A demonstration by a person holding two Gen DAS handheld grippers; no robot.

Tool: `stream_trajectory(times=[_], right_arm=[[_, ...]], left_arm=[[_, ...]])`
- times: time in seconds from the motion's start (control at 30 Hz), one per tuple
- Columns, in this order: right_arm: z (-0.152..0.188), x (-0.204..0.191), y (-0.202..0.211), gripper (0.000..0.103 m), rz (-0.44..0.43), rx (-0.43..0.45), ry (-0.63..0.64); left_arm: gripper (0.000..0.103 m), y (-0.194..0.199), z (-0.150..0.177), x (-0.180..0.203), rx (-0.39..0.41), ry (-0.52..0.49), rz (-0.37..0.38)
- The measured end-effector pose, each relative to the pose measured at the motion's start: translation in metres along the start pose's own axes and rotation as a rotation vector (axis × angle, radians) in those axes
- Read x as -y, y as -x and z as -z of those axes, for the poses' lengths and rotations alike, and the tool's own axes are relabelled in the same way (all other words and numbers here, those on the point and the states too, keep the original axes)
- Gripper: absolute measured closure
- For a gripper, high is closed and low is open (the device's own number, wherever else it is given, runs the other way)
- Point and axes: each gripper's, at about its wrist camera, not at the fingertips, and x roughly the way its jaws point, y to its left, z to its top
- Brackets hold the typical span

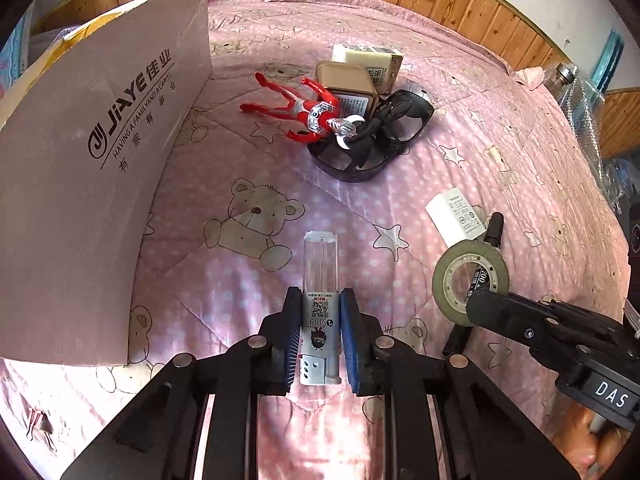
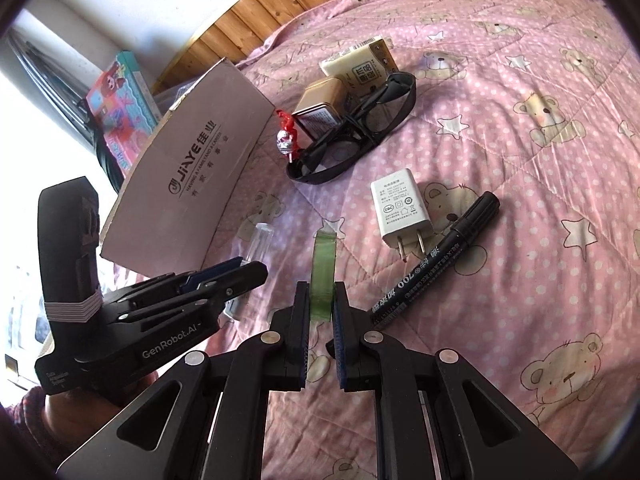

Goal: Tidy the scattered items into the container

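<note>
Tape roll (image 2: 322,276) clamped upright between right gripper (image 2: 322,320) pads, beside marker (image 2: 436,258). Left gripper (image 1: 320,330) holds clear-capped tube (image 1: 320,280), near cardboard box (image 1: 100,152).

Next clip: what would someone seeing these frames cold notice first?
Both grippers are loaded: the left gripper is shut on a clear-capped tube low in the middle, and the right gripper pinches a roll of tape on edge. Behind them on the pink bear-print quilt, a red toy figure sprawls beside the cardboard box.
</note>
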Motion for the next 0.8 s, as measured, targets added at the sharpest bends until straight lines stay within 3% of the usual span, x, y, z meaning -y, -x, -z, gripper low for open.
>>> stream_trajectory(times=[0.23,0.8], right_arm=[[0.008,-0.010,0.009,0.091,0.019,0.007,0.017],[0.034,-0.064,0.037,0.092,0.067,0.045,0.108]], left_arm=[[0.083,0.013,0.000,0.006,0.007,-0.026,-0.050],[0.083,0.075,0.020,-0.002,0.130,-0.007,0.011]])
